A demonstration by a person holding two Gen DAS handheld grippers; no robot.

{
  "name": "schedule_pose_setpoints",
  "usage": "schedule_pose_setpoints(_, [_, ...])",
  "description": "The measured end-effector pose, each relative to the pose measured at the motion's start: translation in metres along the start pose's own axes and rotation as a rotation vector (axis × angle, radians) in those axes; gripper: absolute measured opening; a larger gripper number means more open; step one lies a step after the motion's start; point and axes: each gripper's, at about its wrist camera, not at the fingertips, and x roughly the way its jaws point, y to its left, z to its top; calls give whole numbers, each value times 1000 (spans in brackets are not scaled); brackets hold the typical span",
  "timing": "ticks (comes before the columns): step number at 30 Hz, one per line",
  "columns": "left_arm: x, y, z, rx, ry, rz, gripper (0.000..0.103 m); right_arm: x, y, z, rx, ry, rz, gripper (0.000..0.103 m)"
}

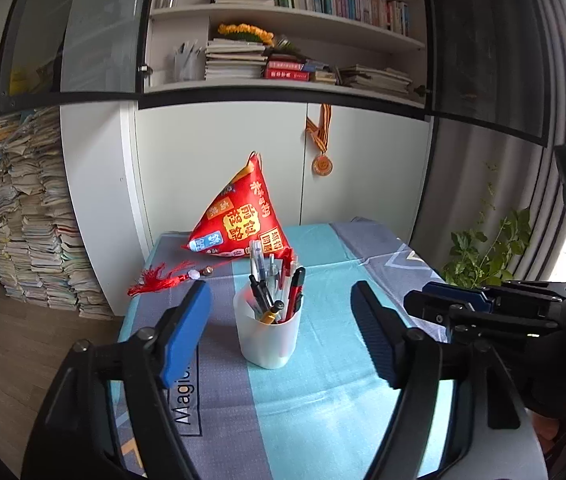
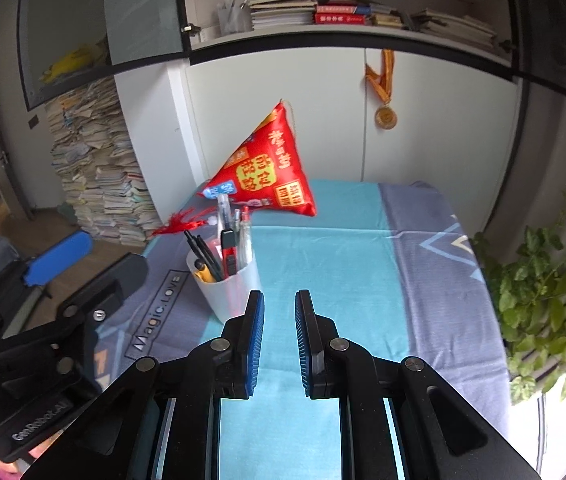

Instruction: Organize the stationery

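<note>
White cup (image 1: 269, 338) stands upright on the tablecloth (image 1: 323, 392) near the left-centre, packed with pens (image 1: 279, 284). Left gripper (image 1: 281, 320) spread wide on either side of the cup, not touching. Right gripper (image 2: 279, 334) just right of the cup, narrow gap between pads, holding nothing. Red pyramid pouch (image 1: 243, 216) farther back.

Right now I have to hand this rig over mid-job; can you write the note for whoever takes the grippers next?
Left gripper: open wide, empty, lined up on the translucent white plastic pen cup, not touching it.
Right gripper: narrowly open, empty, just right of the cup.
Cup stands upright on the blue-and-grey tablecloth, holding the black, red and clear pens.
Red pyramid-shaped fabric pouch with tassel sits behind it.
Done: no loose stationery visible on the cloth.
Left: cannot tell; perhaps placing the cup.
</note>
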Motion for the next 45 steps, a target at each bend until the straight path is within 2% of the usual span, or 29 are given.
schedule_pose_setpoints(4, [-20, -8, -2, 21, -34, 12, 77, -19, -1, -9, -2, -28, -34, 19])
schedule_pose_setpoints(8, [-35, -18, -6, 38, -53, 11, 80, -41, 1, -18, -10, -78, -55, 40])
schedule_pose_setpoints(12, [-47, -25, -9, 43, -58, 9, 80, -61, 4, -25, -22, -127, -94, 41])
schedule_pose_setpoints(16, [-61, -31, -12, 48, -61, 19, 81, -78, 3, -32, -13, -148, -85, 42])
schedule_pose_setpoints(21, [-79, -41, -15, 66, -90, 65, 86, -98, 2, -43, -2, -197, -126, 54])
schedule_pose_setpoints(24, [-89, -46, -17, 68, -102, 84, 88, -107, 1, -50, 8, -218, -139, 55])
schedule_pose_setpoints(31, [-119, -57, 4, 74, -140, 130, 92, -144, 1, -46, 17, -265, -158, 56])
schedule_pose_setpoints(35, [-145, -60, 17, 28, -213, 183, 102, -177, 1, -37, 23, -318, -201, 71])
schedule_pose_setpoints(38, [-156, -61, 21, 0, -216, 183, 102, -194, 0, -35, 35, -356, -221, 78])
schedule_pose_setpoints(42, [-161, -63, 17, -1, -205, 176, 102, -201, -1, -42, 47, -368, -211, 80])
schedule_pose_setpoints(45, [-160, -68, 10, 20, -190, 187, 102, -190, -4, -48, 51, -326, -202, 81])
